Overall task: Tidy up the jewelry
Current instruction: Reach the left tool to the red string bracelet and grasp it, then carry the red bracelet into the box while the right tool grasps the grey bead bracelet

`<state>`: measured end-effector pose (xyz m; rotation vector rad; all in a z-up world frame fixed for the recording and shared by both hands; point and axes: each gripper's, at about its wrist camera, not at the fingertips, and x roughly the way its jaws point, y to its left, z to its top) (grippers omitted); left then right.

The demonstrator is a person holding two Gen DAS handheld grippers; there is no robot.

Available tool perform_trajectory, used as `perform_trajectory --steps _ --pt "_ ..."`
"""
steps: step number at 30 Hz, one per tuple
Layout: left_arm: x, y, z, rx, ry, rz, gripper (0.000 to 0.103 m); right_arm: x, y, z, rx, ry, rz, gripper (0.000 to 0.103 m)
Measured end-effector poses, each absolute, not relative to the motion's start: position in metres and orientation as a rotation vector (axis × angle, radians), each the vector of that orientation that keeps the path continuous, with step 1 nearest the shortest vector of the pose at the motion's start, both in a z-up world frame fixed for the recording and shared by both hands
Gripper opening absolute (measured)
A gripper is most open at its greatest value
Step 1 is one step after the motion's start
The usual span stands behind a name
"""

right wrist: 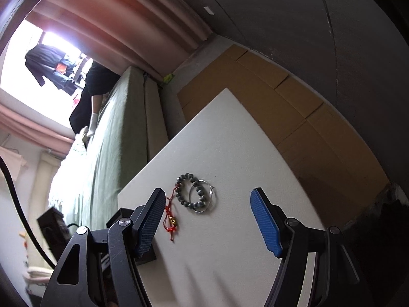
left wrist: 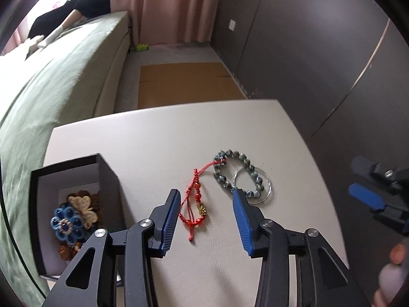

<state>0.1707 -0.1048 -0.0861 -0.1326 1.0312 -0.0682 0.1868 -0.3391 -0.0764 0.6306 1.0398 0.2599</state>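
Blue-padded fingers of the left gripper (left wrist: 205, 199) stand spread wide and hold nothing, hovering over the white table (left wrist: 158, 138). Between them, at about 12 o'clock, lies the red cord bracelet (left wrist: 195, 204) with its small gold charm. Up toward 1 o'clock the grey-green bead bracelet (left wrist: 236, 174) rests overlapping the silver hoop (left wrist: 264, 192), the right fingertip just beside both. At 9 o'clock sits the open dark box (left wrist: 107, 171), with a blue flower ornament (left wrist: 65, 226) and a beige butterfly piece (left wrist: 84, 208) inside. The right gripper (right wrist: 207, 202) is likewise released and empty, off at 3 o'clock, above the table's edge.
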Motion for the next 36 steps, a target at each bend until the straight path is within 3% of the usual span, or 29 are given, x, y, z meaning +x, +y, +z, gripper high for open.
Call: perform_trajectory --steps 15,17,19,20,30,36 --pt "0.195 -0.122 -0.130 -0.007 1.102 0.011 0.040 0.189 -0.348 -0.082 0.648 1.061 0.219 0.070" --pt "0.195 -0.122 -0.131 -0.001 1.097 0.001 0.033 0.188 -0.346 -0.082 0.638 1.066 0.219 0.070" --pt "0.192 -0.121 -0.130 -0.003 1.097 -0.012 0.011 0.189 -0.343 -0.083 0.628 1.071 0.224 0.070" --pt "0.192 -0.119 -0.130 -0.020 1.106 -0.022 0.008 0.190 -0.343 -0.084 0.623 1.073 0.228 0.070" --pt "0.179 -0.093 -0.097 -0.154 1.041 -0.089 0.007 0.198 -0.311 -0.096 0.532 1.105 0.287 0.068" --pt "0.170 -0.077 -0.078 -0.194 0.996 -0.088 0.008 0.204 -0.292 -0.104 0.480 1.116 0.311 0.057"
